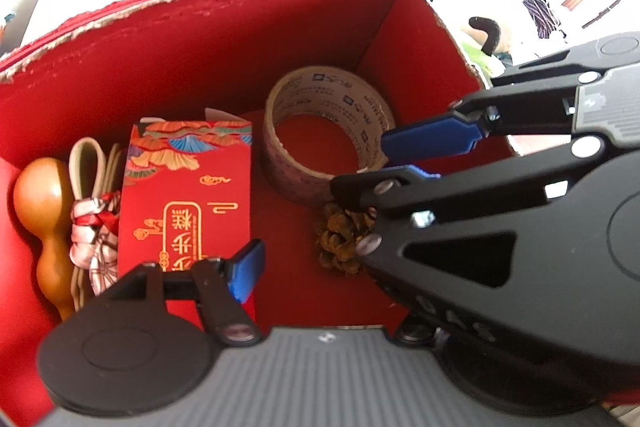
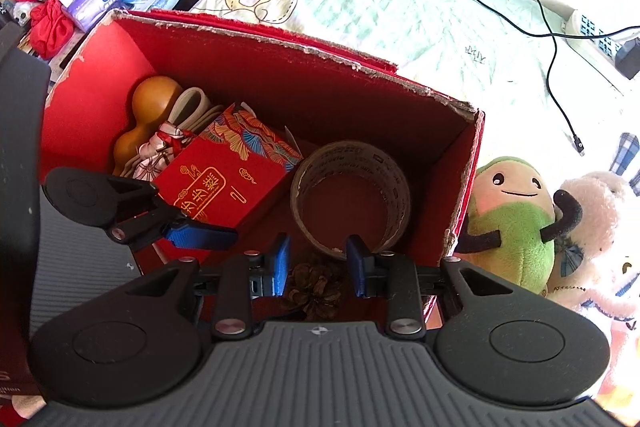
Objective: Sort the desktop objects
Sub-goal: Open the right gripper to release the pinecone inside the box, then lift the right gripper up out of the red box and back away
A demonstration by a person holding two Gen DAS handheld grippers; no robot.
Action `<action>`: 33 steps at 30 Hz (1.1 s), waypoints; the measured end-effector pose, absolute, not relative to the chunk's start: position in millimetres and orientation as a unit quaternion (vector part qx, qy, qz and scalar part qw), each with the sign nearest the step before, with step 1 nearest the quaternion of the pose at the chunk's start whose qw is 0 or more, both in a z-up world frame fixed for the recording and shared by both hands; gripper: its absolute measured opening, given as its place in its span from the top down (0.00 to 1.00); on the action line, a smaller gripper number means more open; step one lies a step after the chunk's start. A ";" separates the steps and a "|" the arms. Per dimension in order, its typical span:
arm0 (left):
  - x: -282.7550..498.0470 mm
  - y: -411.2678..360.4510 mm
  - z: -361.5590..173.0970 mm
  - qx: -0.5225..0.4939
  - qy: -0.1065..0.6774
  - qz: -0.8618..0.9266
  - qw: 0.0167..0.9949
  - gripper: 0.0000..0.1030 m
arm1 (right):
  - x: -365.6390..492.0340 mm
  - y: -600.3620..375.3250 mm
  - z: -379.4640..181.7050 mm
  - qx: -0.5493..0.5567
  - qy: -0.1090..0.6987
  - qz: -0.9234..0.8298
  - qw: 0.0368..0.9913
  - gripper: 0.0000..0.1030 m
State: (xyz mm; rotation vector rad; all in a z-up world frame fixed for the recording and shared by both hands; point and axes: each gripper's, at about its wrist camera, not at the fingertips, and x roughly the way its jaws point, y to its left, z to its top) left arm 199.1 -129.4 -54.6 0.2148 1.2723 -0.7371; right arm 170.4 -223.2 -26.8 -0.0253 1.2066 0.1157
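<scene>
Red cardboard box [image 2: 280,75] with torn upper rim, seen from above by both wrist cameras. On its floor, from one wall to the other: a tan gourd [image 2: 140,115], a knotted patterned cloth [image 2: 160,151] over pale straps, a red printed carton [image 2: 232,171], a roll of tape [image 2: 352,195] and a pine cone [image 2: 316,287]. The right gripper [image 2: 318,265] hangs over the pine cone, blue fingers apart, holding nothing. The left gripper [image 2: 200,235] sits beside it above the carton; its spread cannot be told. 2 plush toys [image 2: 516,223] stand outside the box.
</scene>
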 end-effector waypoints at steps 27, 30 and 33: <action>192.3 -116.9 -44.6 0.105 0.555 -0.324 0.759 0.17 | 160.5 -214.9 -27.6 -0.020 0.545 0.021 0.838 0.68; 192.9 -117.2 -44.8 0.105 0.555 -0.329 0.757 0.17 | 159.1 -215.4 -27.5 -0.016 0.540 0.019 0.841 0.68; 193.2 -118.3 -45.5 0.109 0.554 -0.336 0.753 0.17 | 157.0 -215.2 -27.5 -0.014 0.535 0.016 0.845 0.68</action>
